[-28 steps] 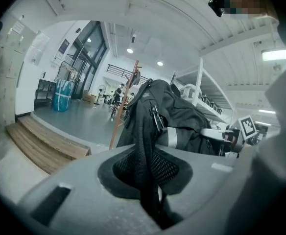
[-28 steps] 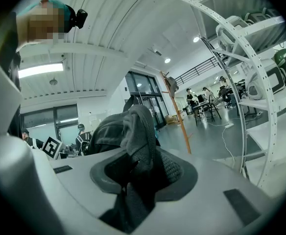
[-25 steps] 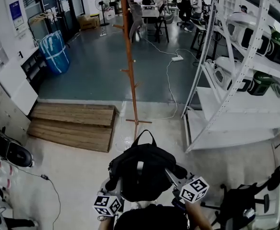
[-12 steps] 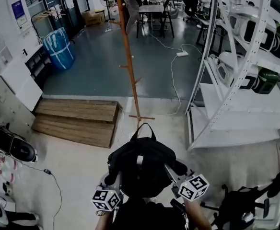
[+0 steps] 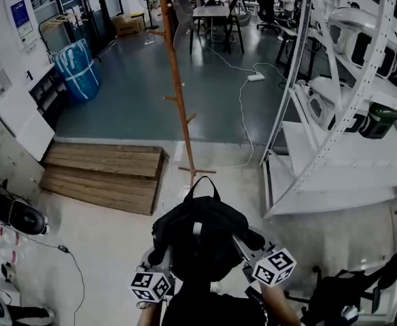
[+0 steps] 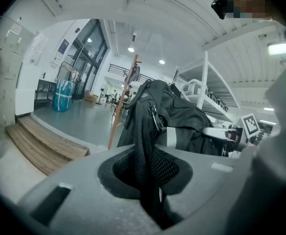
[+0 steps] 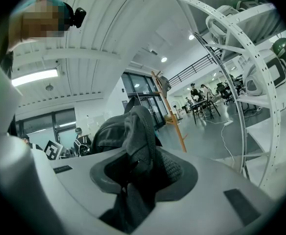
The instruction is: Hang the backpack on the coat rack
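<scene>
We held the black backpack [image 5: 198, 240] up above the pale floor [image 5: 110, 243]. Our left gripper [image 6: 150, 180] pinched its strap, and our right gripper [image 7: 133, 180] clamped bunched fabric. Ahead stood the wooden coat rack [image 5: 175, 87], between a low wooden platform [image 5: 103, 172] and white shelving [image 5: 334, 134].

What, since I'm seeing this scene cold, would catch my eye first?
The black backpack, low in the middle of the head view, with the left gripper and right gripper both shut on it. Beyond it rises a tall wooden coat rack, with white shelving to the right.
</scene>
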`<action>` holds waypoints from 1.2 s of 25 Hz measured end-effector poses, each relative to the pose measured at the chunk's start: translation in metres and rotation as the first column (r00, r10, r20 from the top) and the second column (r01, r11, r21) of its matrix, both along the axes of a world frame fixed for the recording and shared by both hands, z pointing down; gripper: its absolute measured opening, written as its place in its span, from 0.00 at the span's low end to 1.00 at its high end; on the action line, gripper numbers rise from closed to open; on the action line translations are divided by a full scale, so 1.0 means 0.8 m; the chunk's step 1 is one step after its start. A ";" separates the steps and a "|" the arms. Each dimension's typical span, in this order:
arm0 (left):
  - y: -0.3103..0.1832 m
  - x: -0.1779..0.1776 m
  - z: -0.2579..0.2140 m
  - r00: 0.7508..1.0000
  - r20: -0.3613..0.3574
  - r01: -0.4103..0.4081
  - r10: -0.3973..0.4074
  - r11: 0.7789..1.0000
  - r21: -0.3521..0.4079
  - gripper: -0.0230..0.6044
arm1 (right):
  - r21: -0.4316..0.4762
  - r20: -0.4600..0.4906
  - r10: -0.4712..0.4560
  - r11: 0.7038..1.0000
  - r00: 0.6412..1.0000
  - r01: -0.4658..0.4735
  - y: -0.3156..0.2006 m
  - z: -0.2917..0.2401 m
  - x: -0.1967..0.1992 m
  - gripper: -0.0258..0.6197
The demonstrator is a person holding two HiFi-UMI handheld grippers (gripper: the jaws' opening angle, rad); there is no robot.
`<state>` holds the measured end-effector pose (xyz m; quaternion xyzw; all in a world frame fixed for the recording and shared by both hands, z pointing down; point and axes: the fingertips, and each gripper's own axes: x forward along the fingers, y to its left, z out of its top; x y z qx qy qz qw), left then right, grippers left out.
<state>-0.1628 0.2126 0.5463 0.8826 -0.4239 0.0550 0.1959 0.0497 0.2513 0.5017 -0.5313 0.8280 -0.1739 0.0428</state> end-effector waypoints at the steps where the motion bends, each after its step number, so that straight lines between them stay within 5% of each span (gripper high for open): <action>1: -0.008 0.003 0.002 1.000 -0.002 -0.002 0.002 1.000 -0.003 0.12 | -0.002 -0.001 0.001 1.000 1.000 -0.001 -0.008 0.001 0.003 0.24; 30: -0.331 -0.007 -0.013 1.000 -0.021 0.007 -0.007 1.000 0.016 0.12 | 0.007 -0.012 -0.008 1.000 1.000 0.008 -0.335 -0.018 -0.013 0.24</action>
